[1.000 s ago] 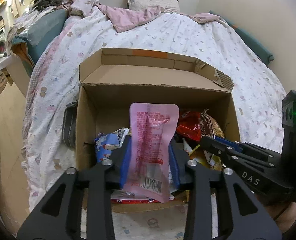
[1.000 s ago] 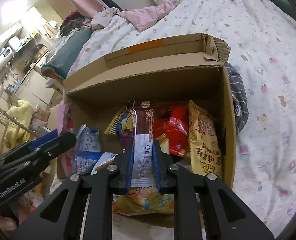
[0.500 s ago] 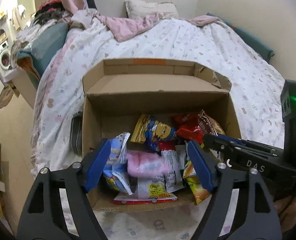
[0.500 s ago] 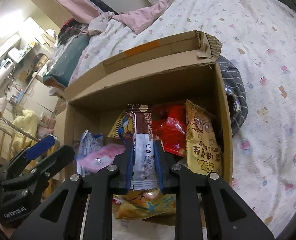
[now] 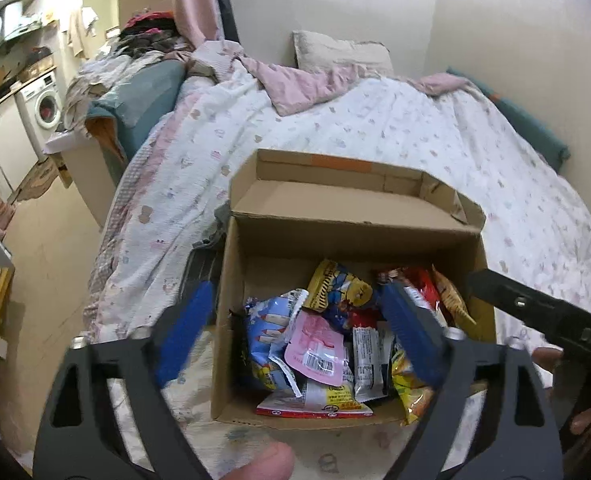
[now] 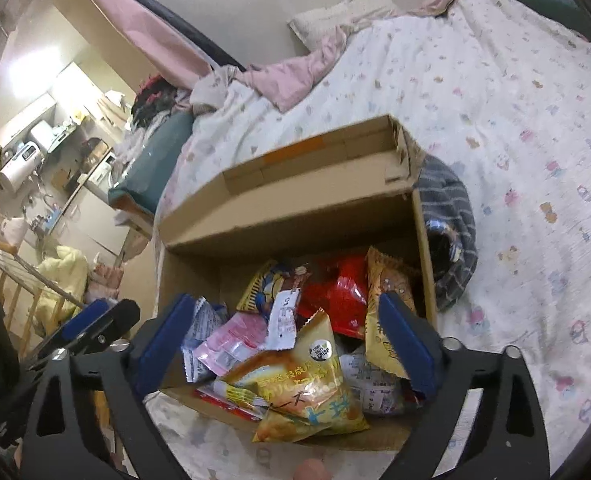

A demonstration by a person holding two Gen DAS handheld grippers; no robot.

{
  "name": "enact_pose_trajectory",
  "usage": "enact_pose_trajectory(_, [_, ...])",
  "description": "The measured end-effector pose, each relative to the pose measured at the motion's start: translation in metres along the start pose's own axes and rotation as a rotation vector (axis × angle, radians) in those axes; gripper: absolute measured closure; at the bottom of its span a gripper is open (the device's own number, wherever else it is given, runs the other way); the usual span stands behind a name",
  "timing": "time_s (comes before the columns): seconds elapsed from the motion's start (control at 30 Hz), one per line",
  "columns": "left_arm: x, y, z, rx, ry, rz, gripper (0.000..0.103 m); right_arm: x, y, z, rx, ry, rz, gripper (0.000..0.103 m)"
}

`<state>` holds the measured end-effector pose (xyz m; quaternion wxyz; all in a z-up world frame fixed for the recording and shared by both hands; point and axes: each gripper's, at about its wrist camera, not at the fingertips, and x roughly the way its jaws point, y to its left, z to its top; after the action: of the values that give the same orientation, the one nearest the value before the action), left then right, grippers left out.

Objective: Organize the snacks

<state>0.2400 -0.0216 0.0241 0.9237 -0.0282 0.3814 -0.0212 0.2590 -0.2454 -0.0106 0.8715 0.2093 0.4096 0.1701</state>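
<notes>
Bedroom, patterned bedspread [image 5: 435, 140]. Snack packets sit piled in cardboard box [image 5: 231, 300] on the bed; pink pouch [image 5: 315, 348] lies on top. Left gripper [image 5: 295, 328] and right gripper [image 6: 291, 340] jaws opening, nothing between them. Risk: orange chip bag [image 6: 303, 396] overhangs the front wall and could slide out if nudged.

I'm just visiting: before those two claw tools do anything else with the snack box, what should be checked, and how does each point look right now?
1. left gripper empty: ok, jaws opening, nothing held.
2. right gripper empty: ok, jaws opening, nothing gripped.
3. pink pouch inside the cardboard box: ok, lying on other packets.
4. brown-and-white packet inside: ok.
5. orange chip bag fully inside: not ok, it overhangs the front edge.
6. More snacks outside the box: cannot tell.
</notes>
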Motion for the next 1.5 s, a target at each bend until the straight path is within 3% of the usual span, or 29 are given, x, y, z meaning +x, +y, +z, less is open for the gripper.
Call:
enact_pose_trajectory(0.07, [-0.006,-0.001,-0.001,0.014,-0.033,0.017,0.001,-0.010,0.002,-0.001,-0.007,-0.024,-0.002,0.000])
enact_pose_trajectory(0.43, [-0.039,0.007,-0.015,0.026,-0.087,0.048,0.000,-0.059,0.017,-0.025,-0.066,-0.106,-0.041,0.000])
enact_pose_trajectory(1.07, [-0.093,0.032,-0.069,-0.014,-0.054,0.046,0.000,-0.096,0.041,-0.097,-0.161,-0.115,-0.120,0.000])
enact_pose_trajectory(1.23, [-0.102,0.034,-0.088,0.009,-0.043,0.107,0.000,-0.103,0.041,-0.114,-0.169,-0.122,-0.159,0.000])
enact_pose_trajectory(1.5, [-0.110,0.044,-0.106,-0.035,-0.047,0.088,0.000,-0.103,0.048,-0.128,-0.225,-0.142,-0.212,0.000])
